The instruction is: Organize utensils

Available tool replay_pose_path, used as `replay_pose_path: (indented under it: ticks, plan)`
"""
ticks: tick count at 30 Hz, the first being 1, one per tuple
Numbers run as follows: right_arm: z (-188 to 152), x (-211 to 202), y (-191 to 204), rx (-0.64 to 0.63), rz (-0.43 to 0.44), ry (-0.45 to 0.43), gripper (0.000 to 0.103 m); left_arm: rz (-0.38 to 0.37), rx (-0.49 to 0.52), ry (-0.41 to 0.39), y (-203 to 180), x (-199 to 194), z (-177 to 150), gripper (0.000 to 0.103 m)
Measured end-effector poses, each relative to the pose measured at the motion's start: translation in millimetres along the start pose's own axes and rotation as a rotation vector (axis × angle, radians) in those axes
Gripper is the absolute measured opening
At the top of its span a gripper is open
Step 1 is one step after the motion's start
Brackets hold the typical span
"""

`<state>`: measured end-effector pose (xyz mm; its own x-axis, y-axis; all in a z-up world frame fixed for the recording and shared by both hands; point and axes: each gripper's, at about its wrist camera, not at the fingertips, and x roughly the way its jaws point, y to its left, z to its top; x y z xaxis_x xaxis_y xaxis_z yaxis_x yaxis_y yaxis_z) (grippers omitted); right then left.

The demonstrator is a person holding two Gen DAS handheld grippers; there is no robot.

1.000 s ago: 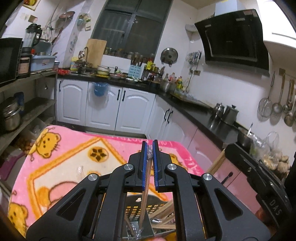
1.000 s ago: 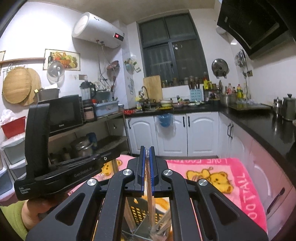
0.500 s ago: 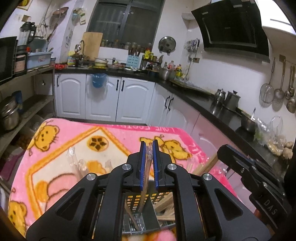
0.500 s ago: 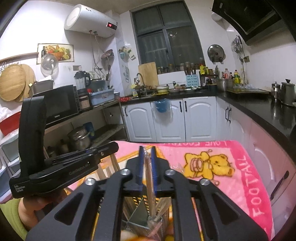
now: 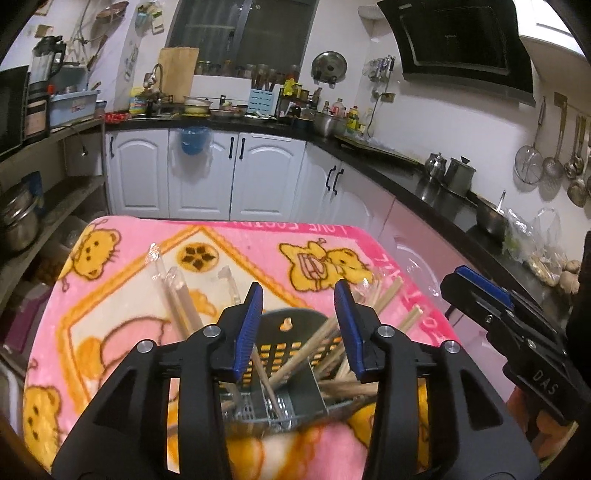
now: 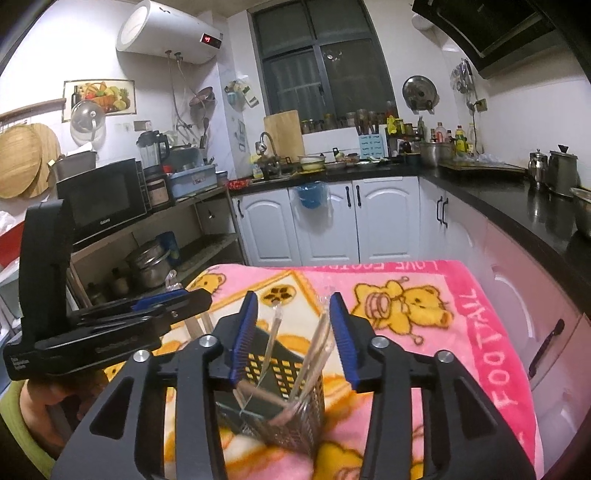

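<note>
Dark perforated plastic utensil caddy (image 5: 291, 347) stands on pink bear-print blanket (image 5: 258, 258), wooden chopsticks (image 5: 295, 363) inside. Left gripper (image 5: 298, 328) and right gripper (image 6: 291, 334) jaws opening, gripping nothing. Plastic-wrapped chopsticks (image 5: 173, 291) lie beside caddy.

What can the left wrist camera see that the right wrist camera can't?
Only the left wrist view shows wrapped chopsticks lying on the blanket and metal ladles hanging on the wall. Only the right wrist view shows the white water heater and black microwave. Both show the pink teddy-bear blanket, the dark slotted utensil holder filled with wooden chopsticks, and both grippers, left gripper and right gripper, jaws opening, pressing on nothing.
</note>
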<state>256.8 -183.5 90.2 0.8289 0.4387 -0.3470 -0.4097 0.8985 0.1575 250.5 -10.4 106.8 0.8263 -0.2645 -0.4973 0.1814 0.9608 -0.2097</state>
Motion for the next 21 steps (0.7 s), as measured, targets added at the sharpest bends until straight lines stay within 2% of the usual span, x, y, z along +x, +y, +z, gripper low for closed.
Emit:
replay_pose_path:
  ticks: [4,8,10,14,16,21]
  plan:
    - [-5,-8,3,-0.013,-0.013,0.013,0.047,-0.004,0.005,0.006,1,-10,-6,0.054]
    - [-10,-18,7,-0.028,-0.012,0.02,0.055,-0.01,0.004,0.014,1,-22,-13,0.063]
    - [-14,-23,9,-0.037,-0.013,0.021,0.058,-0.015,0.005,0.011,0,-29,-19,0.076]
    - [-22,-34,12,-0.048,-0.012,0.025,0.066,-0.008,0.004,0.01,1,-41,-28,0.08]
    - [-26,-38,14,-0.055,-0.012,0.028,0.068,-0.001,0.001,0.008,1,-47,-32,0.092]
    - [-40,-50,20,-0.07,-0.018,0.032,0.076,0.023,-0.003,0.011,3,-60,-47,0.092]
